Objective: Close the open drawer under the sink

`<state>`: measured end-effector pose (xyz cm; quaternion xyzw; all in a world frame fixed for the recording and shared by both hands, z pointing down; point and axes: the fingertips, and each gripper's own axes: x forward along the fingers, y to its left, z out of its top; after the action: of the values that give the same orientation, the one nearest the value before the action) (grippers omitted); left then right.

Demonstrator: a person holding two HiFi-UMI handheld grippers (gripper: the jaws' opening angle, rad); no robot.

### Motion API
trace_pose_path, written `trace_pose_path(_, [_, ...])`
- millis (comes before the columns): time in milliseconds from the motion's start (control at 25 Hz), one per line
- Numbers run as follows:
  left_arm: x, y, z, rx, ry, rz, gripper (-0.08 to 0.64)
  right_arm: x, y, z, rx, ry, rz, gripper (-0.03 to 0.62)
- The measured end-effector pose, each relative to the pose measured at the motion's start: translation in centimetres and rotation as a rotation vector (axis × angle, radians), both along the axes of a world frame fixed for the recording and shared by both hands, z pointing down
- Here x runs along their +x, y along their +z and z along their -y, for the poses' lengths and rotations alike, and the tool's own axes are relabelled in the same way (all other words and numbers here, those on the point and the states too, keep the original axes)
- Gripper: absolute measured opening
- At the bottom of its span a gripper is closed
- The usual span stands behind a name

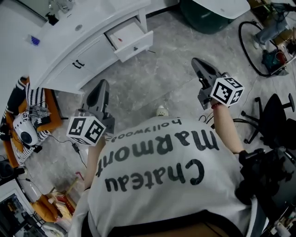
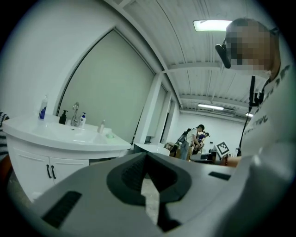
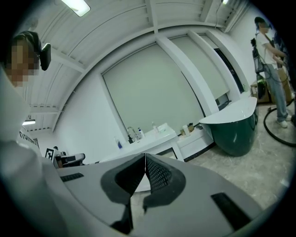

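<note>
The white sink cabinet [image 1: 88, 51] stands at the upper left of the head view. Its drawer [image 1: 131, 39] is pulled out toward the stone floor, with small items inside. My left gripper [image 1: 102, 84] is held over the floor, short of the cabinet, its jaws shut and empty. My right gripper [image 1: 196, 62] hovers to the right of the drawer, also shut and empty. In the right gripper view the closed jaws [image 3: 145, 156] point at the cabinet [image 3: 143, 146] and the protruding drawer [image 3: 198, 141]. The left gripper view shows shut jaws [image 2: 147, 155] before the cabinet [image 2: 51, 159].
A dark green bathtub [image 1: 210, 14] sits right of the drawer. A black cable loop [image 1: 249, 46] and an office chair [image 1: 273, 118] lie at the right. An orange seat with striped cloth [image 1: 30, 115] is left. People stand in the background [image 2: 192, 141].
</note>
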<state>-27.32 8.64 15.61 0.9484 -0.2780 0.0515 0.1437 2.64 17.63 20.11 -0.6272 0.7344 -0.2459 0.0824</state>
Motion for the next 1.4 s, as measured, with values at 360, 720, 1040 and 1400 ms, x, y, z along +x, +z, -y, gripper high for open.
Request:
trace_pose_path(360, [2.2,-0.6,0.9,-0.026,-0.090,-0.089,0.008,3.4,-1.1,4.0,0.051,-0.087,0.017,0.012])
trace_pose_path(720, [3.5,-0.5,2.2,0.074,-0.089,-0.017,0.008,2.5,-0.3,4.7,0.044,-0.133,0.038,0.012])
trace_pose_path(1040, [6.2,0.4,5.8,0.022,-0.138,0.002,0.008,5.7,1.9,5.2,-0.002,-0.073,0.039,0.012])
trace_pose_path(1400, [10.3,4.6,12.1,-0.070,-0.125,0.019,0.008,9.4,4.2,8.9,-0.104,-0.060,0.003,0.012])
